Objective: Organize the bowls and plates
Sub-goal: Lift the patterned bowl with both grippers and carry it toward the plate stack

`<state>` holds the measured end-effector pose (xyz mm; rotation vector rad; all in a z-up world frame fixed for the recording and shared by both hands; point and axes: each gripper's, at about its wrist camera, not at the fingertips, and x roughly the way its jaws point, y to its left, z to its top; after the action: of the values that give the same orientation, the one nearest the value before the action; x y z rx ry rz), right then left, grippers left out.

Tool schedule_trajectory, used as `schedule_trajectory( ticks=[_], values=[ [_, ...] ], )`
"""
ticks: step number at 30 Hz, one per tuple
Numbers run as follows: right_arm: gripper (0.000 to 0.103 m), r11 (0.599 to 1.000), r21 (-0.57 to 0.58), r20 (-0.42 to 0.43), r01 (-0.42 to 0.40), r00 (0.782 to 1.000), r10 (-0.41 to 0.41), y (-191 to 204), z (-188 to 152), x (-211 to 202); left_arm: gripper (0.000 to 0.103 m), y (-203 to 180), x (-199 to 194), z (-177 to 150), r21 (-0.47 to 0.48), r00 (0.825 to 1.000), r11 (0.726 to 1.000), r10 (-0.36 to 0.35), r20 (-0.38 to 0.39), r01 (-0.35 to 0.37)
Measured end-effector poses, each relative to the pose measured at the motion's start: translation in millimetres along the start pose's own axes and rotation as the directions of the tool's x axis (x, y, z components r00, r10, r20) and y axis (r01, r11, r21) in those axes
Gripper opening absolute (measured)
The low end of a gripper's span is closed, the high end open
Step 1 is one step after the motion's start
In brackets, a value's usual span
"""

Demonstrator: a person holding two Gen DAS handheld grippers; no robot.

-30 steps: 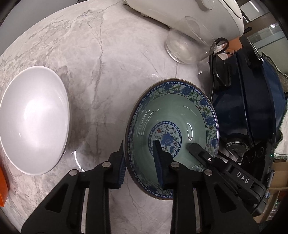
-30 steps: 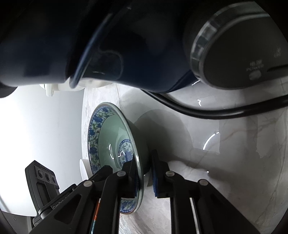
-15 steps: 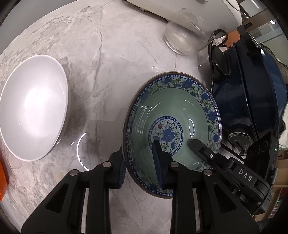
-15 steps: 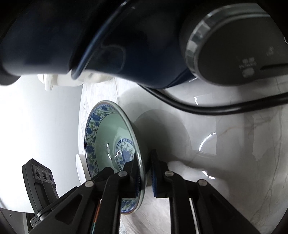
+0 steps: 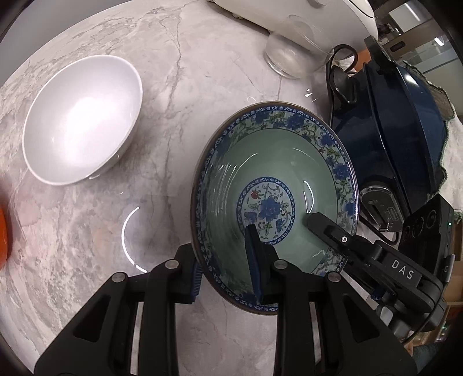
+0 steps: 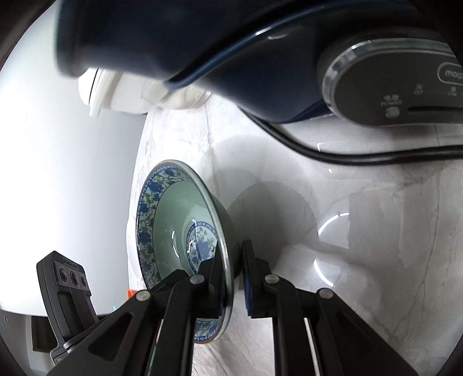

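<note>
A green bowl with a blue flowered rim [image 5: 275, 173] is held between both grippers just above the marble counter [image 5: 173, 86], and its shadow falls on the stone. My left gripper [image 5: 224, 260] is shut on the bowl's near-left rim, one finger inside and one outside. In the right wrist view the bowl [image 6: 170, 231] stands on edge, and my right gripper [image 6: 234, 274] is shut on its rim. The right gripper's inner finger [image 5: 321, 222] shows inside the bowl. A white bowl [image 5: 81, 118] sits upright on the counter to the left, apart from both grippers.
A dark blue electric cooker [image 5: 405, 130] with a control panel [image 6: 390, 86] and a black cable [image 6: 347, 156] stands close on the right. A clear glass [image 5: 292, 55] and a white appliance [image 5: 289, 14] are at the back. Something orange [image 5: 3, 237] pokes in at the left edge.
The flowered bowl, gripped by both grippers, has moved left away from the cooker and toward the white bowl, which now sits nearer in the left wrist view. Both grips are unchanged.
</note>
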<state>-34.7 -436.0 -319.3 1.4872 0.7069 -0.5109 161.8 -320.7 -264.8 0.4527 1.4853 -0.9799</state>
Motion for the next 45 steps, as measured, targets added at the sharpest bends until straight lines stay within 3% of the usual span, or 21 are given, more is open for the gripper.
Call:
schedule_trajectory(
  ticks=[16,28,45],
  values=[
    [0.012,0.991,-0.137,-0.125,0.002,0.992,-0.020,20,-37,2,0.025,13,-26,-101,-0.074,1.000,0.997,-0.001,-0.002,0.001],
    [0.012,0.979,-0.200,-0.207,0.026,0.976,-0.068,-2,-78,-6,0.025,25,-16,-167,-0.123,1.000,0.992,-0.006,-0.030,0.002],
    [0.012,0.974,-0.222,-0.246,0.046,0.964,-0.101,-20,-92,-6,0.025,26,0,-191,-0.135,0.998,0.991,-0.005,-0.057,-0.002]
  ],
)
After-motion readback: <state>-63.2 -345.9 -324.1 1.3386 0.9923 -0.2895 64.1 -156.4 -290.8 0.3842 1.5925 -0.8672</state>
